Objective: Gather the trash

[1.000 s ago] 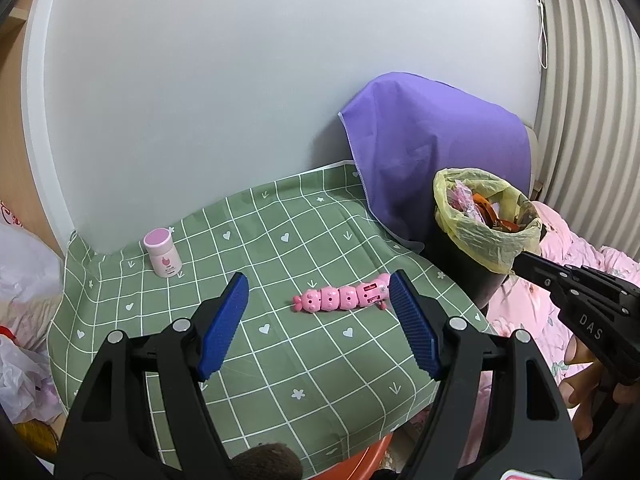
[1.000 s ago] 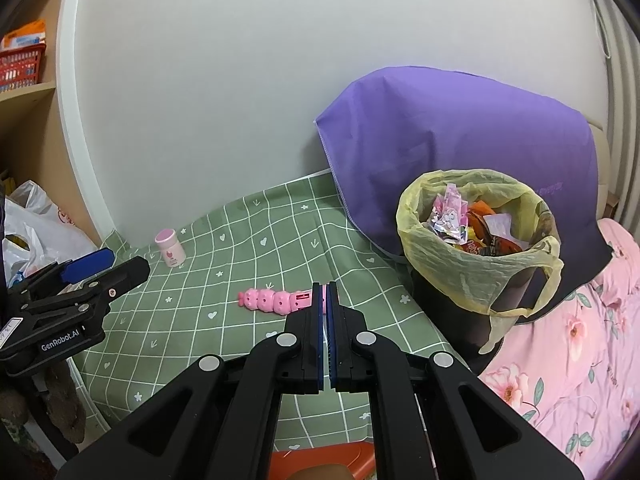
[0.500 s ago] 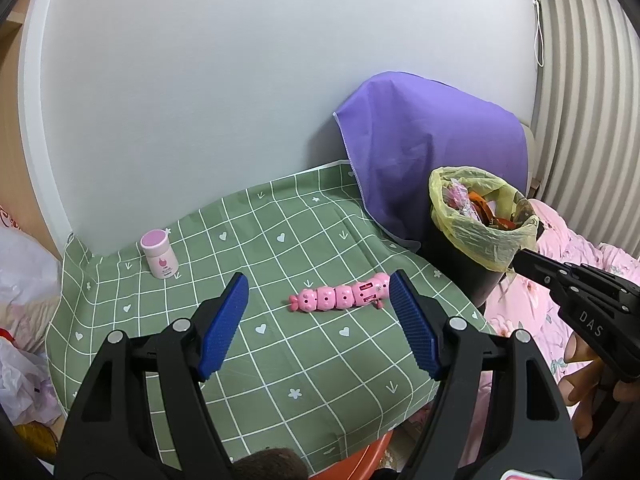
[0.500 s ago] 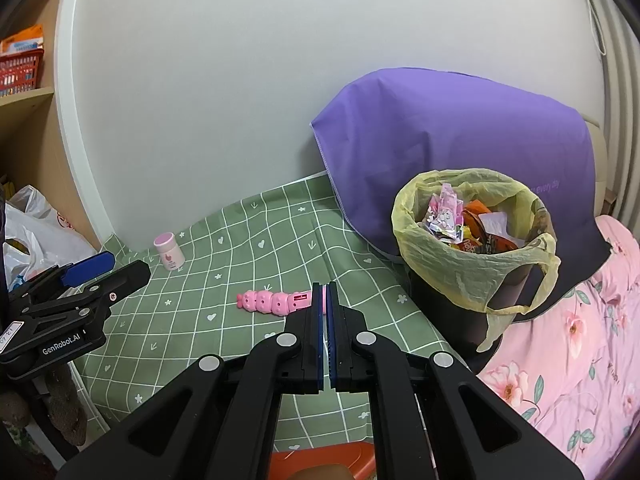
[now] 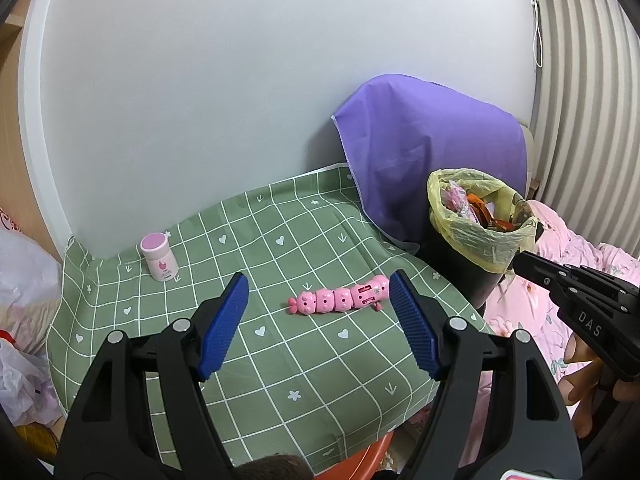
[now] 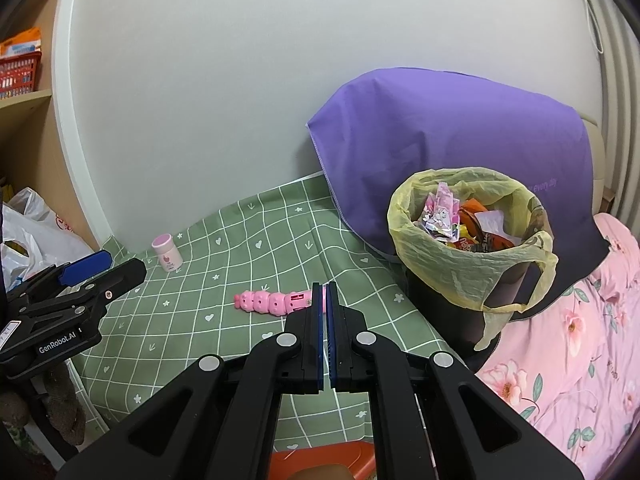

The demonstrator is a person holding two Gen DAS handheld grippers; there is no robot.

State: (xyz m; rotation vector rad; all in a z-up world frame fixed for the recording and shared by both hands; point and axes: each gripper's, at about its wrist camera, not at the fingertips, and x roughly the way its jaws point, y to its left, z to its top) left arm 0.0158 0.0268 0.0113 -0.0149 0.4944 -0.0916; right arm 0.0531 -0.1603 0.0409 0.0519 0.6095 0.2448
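Pink segmented caterpillar toy [image 5: 339, 299]: chain of rounded pig-face beads, flatter magenta-marked tail end, lying flat on green grid-cloth bench [image 5: 280, 360]. Sits ahead of left hand-held gripper [image 5: 318, 322], between its spread blue pads, nothing pinched. Right hand-held gripper [image 6: 324, 312] pressed together, empty; toy just ahead and left of its tips. Bin with yellow liner [image 6: 468, 264], full of wrappers, ahead-right of right hand-held gripper, beside bench edge. Small pink-capped bottle [image 5: 159, 257] far ahead-left, upright.

view drifted a touch: pink toy [image 5: 340, 298] and bin [image 5: 480, 220] sit slightly further left in frame now.
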